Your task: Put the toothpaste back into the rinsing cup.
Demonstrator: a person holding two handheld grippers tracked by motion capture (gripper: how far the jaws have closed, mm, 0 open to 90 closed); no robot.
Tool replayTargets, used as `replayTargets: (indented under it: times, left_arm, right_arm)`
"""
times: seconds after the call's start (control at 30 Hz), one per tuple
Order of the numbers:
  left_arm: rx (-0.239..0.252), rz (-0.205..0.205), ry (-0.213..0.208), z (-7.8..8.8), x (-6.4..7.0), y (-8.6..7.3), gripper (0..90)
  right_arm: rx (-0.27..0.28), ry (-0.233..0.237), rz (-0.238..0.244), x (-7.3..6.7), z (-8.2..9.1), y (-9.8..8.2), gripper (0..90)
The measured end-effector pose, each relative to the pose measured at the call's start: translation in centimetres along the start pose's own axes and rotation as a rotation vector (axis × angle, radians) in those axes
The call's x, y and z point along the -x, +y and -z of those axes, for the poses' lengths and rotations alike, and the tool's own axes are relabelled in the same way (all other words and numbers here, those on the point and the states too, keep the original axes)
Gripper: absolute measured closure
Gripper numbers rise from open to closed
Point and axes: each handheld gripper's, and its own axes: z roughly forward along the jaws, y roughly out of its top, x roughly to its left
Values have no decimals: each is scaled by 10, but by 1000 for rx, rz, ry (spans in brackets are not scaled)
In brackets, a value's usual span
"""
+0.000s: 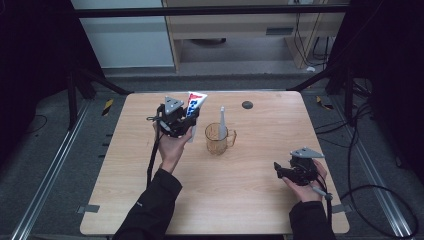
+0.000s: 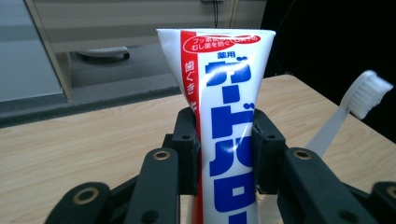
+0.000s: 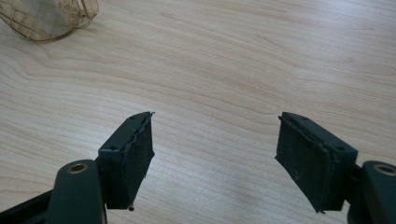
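The right tongs (image 1: 281,170) sat open and empty, low over the worktop (image 1: 250,200). Farther off, the left tongs (image 1: 186,121) squeezed the toothpaste tube (image 1: 195,102), lifted up beside the cup (image 1: 218,139). The toothbrush (image 1: 222,122) already stood inside; the tube probably still had to go in.

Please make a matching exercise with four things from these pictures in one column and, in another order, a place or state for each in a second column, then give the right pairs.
Things:
1. toothpaste tube
2. toothbrush
3. cup
4. right gripper

Places or states:
A. stands on the table, amber and see-through
B. open, with nothing between the fingers
C. pinched in the left gripper, off the table
D. stands upright in the cup

Pairs: 1-C, 2-D, 3-A, 4-B
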Motion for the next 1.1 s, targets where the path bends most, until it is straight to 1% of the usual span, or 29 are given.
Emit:
replayTargets:
  times: [0.13, 0.5, 0.8, 0.9, 0.97, 1.1]
  left_arm:
    - [21, -2, -7, -4, 3, 4, 677]
    - [42, 7, -29, -24, 12, 6, 677]
    - [34, -5, -43, -40, 22, 3, 677]
    - [39, -17, -44, -43, 26, 4, 677]
    - [51, -17, -48, -45, 28, 6, 677]
    - [56, -19, -59, -48, 31, 8, 677]
  right_arm:
    - [-1, 1, -3, 0, 0, 0, 272]
    - [-4, 7, -5, 0, -2, -1, 272]
    - [-4, 6, -8, 0, -2, -1, 274]
    - [3, 7, -6, -1, -2, -1, 275]
    - [5, 10, -7, -1, -2, -1, 274]
    - [6, 13, -6, -1, -2, -1, 269]
